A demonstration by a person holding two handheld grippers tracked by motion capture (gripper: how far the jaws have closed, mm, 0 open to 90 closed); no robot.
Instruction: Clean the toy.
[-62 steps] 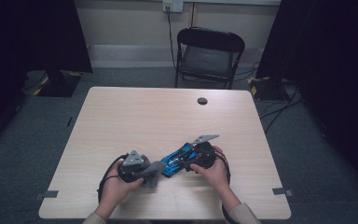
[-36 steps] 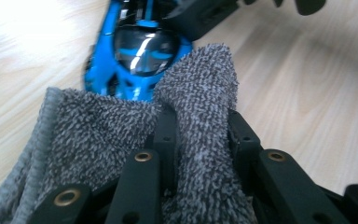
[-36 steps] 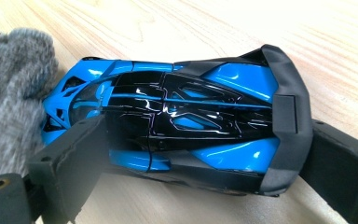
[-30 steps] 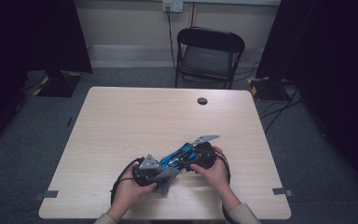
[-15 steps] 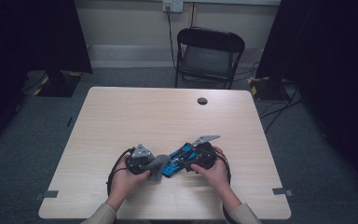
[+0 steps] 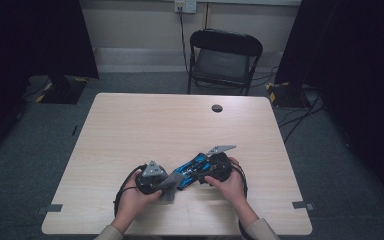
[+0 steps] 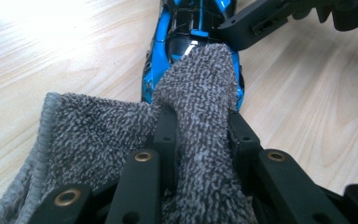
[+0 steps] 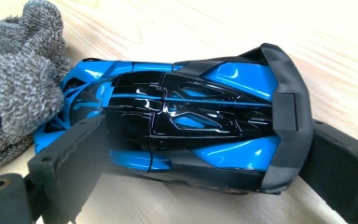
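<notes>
A blue and black toy car [image 6: 194,171] lies on the wooden table [image 6: 180,125] near its front edge. My right gripper [image 6: 200,174] is shut on the car [image 8: 191,116], one jaw on each side of its body. My left gripper [image 6: 166,181] is shut on a folded grey terry cloth [image 7: 200,88]. The bunched tip of the cloth [image 8: 23,70] presses on one end of the car [image 7: 191,23]. In the left gripper view, my left gripper [image 7: 200,123] has the cloth squeezed between both fingers, and a jaw of the other gripper crosses the top right corner.
A small black round cap [image 6: 217,108] sits in the table's far right part. A black folding chair [image 6: 224,60] stands behind the table. Cables trail over the floor at the right. Bare tabletop lies to the left and beyond the hands.
The left gripper with the cloth has slid a little back to the left along the car since a second ago. The right gripper and the car have stayed in place.
</notes>
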